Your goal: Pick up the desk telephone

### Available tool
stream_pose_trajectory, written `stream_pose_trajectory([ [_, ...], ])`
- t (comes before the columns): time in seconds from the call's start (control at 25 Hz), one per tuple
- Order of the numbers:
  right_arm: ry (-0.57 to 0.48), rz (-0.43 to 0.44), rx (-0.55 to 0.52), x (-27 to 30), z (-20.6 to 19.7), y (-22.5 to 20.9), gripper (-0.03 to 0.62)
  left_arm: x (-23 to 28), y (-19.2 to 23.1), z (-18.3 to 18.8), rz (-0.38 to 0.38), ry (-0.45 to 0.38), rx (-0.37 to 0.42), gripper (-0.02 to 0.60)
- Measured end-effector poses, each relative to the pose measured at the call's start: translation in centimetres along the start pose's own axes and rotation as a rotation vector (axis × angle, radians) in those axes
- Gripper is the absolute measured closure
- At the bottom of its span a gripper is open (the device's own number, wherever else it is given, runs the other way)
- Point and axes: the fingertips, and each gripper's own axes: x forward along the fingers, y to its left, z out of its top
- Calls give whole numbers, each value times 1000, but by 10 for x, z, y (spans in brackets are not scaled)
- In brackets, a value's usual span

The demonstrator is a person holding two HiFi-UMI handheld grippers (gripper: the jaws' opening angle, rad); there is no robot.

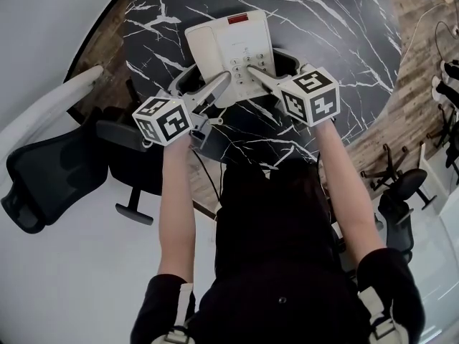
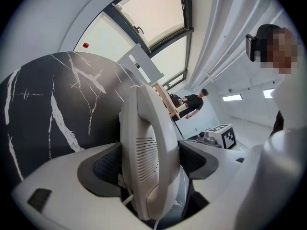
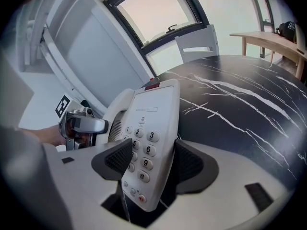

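My left gripper is clamped on the handset side of the white plastic push-button desk telephone, my right gripper on its keypad side; its long axis runs straight ahead between both, over the black white-veined marble table

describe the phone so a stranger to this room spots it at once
Find the black table veined with white. Near its front edge is the desk telephone, gripped at both sides. It alone is cream, with number keys and a red strip.
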Motion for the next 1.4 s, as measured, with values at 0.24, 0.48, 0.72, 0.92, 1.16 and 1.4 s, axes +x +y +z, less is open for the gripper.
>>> stream_pose_trajectory([
  [0.24,6,-14,2,0,0,0,306,0,0,-1,7,10,1,206],
  [0.48,11,-29,2,1,0,0,306,-1,1,0,21,10,2,206],
  [0.72,19,-46,11,-1,0,0,312,-2,0,-1,46,-6,-4,210],
  [0.92,21,-59,25,-4,0,3,315,-6,-4,0,53,-13,10,216],
  [1.16,-27,-70,69,-18,4,6,319,-9,-18,9,37,-34,39,219],
  [1.4,-81,-96,60,-37,17,20,321,-22,-37,21,15,-56,80,221],
])
